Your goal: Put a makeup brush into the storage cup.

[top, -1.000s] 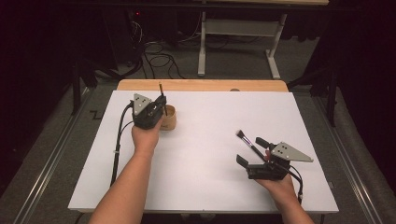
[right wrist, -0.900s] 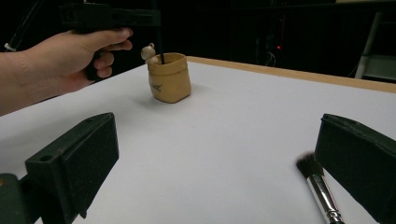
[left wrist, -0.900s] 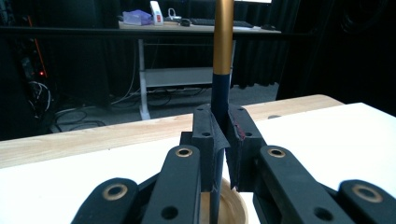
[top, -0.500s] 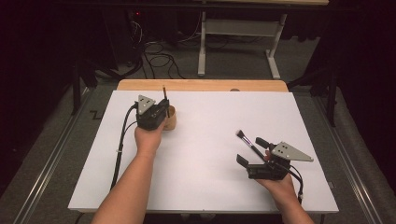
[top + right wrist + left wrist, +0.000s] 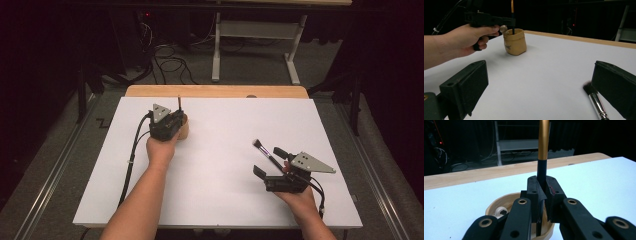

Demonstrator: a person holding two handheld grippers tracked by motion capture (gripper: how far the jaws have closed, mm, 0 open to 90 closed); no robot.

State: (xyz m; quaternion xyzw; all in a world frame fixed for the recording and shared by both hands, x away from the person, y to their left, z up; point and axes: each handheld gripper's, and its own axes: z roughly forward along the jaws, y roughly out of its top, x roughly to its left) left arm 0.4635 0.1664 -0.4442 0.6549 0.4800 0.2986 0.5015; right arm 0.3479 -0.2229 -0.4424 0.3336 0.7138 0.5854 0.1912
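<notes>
Starting at the far left of the matte white table (image 5: 220, 200), we see our left gripper (image 5: 543, 195) pinching a slim black-and-gold brush handle (image 5: 542, 167), upright over the round tan cup (image 5: 184, 128). Near right, our right gripper (image 5: 272, 164) stands spread, a metal-ferruled soft-bristled makeup brush (image 5: 594, 98) lying flat on the table just beside its jaw.
</notes>
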